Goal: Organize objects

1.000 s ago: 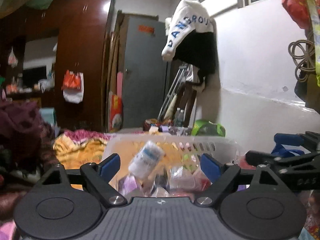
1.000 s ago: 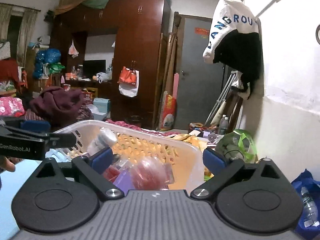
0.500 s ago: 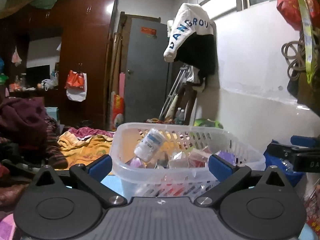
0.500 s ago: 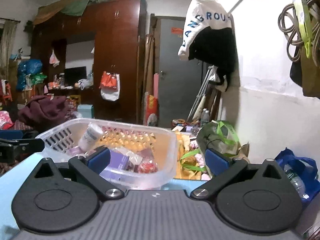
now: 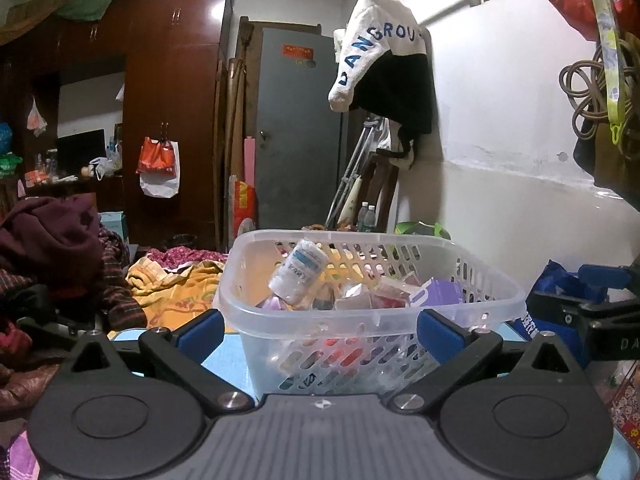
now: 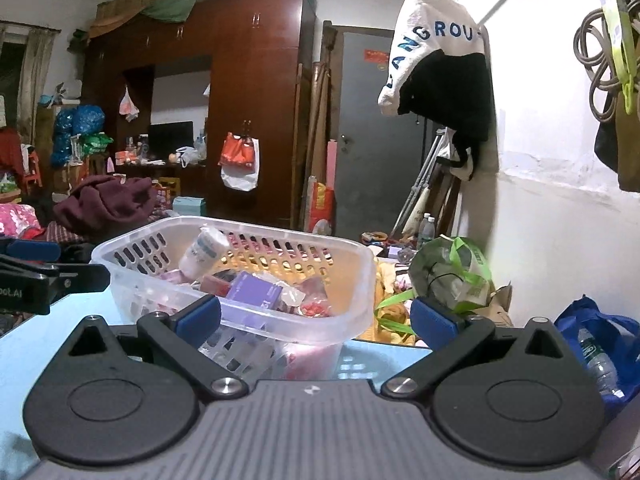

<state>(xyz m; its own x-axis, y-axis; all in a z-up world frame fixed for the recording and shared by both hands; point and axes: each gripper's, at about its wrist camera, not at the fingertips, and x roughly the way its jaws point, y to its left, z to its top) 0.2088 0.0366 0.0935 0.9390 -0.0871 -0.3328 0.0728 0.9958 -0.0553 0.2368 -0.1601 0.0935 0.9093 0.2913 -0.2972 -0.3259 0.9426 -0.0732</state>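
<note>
Up front from the left wrist: left gripper (image 5: 319, 326) spread wide, jaws just been opening, blue pads (image 5: 436, 334) clear of everything, nothing pinched. Clear plastic basket (image 5: 496, 292) sitting on a light blue table (image 5: 224, 354), just beyond the fingertips and not touching them. White bottle (image 5: 298, 276) leaning tilted inside against the back left corner, on top of a jumble of packets, with a purple box (image 5: 438, 294) toward the right side. Right gripper (image 5: 596, 320) poking in at the right edge, beside the basket, too cropped to read from this side. Yellow blanket (image 5: 176, 292) and a maroon pile of clothes (image 5: 52, 236) off to the left, white and black jacket (image 5: 384, 68) hanging on the wall above.

Over on the right wrist: right gripper (image 6: 315, 318) also wide open, holding nothing, basket's near right corner sitting between the pads but apart from both. Same basket (image 6: 352, 320) on the table (image 6: 52, 328), bottle (image 6: 204, 250) tilted at the back, purple box (image 6: 254, 292) nearer the front. Left gripper (image 6: 48, 280) visible at the left edge, beside the basket's left wall, apart from it. Green bag (image 6: 452, 272) on the right past the basket, blue bag (image 6: 600, 336) with a water bottle lower right, brown wardrobe (image 6: 256, 92) at the back.
</note>
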